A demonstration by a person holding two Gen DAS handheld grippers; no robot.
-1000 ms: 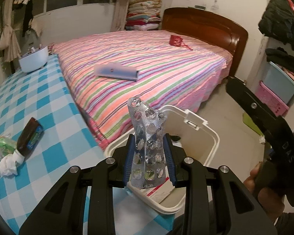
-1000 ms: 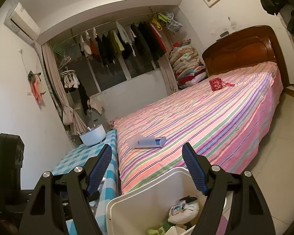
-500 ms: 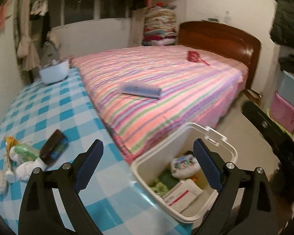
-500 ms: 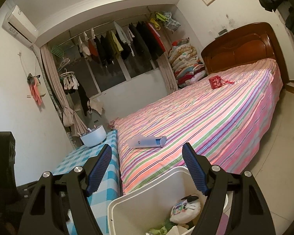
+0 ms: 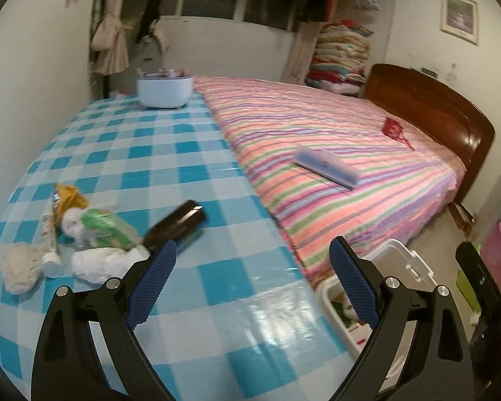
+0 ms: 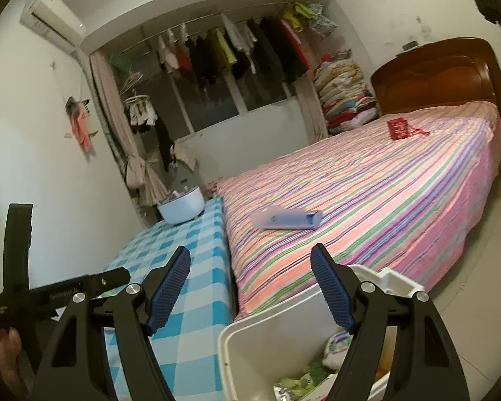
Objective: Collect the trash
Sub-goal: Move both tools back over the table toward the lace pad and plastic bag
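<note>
Trash lies in a cluster on the checked table (image 5: 190,153), at its near left part: a brown bottle (image 5: 180,224), a green wrapper (image 5: 100,230), crumpled tissues (image 5: 97,264) and a white tube (image 5: 48,237). The white bin (image 6: 270,344) stands just off the table's right edge, partly filled. Over the table, the left gripper (image 5: 252,279) gapes wide, empty. The right gripper (image 6: 250,289), jaws apart and empty, hangs over the bin.

On the tabletop (image 5: 190,153), a bottle (image 5: 175,225) lies beside a heap of wrappers (image 5: 100,230), tissues (image 5: 20,267) and a tube (image 5: 50,234) at its left. A bowl (image 5: 165,90) stands at the far end. The bed (image 5: 334,153) adjoins the right side, a flat case (image 5: 327,165) on it. The bin (image 6: 284,341) stands on the floor at the tabletop's near right corner.
</note>
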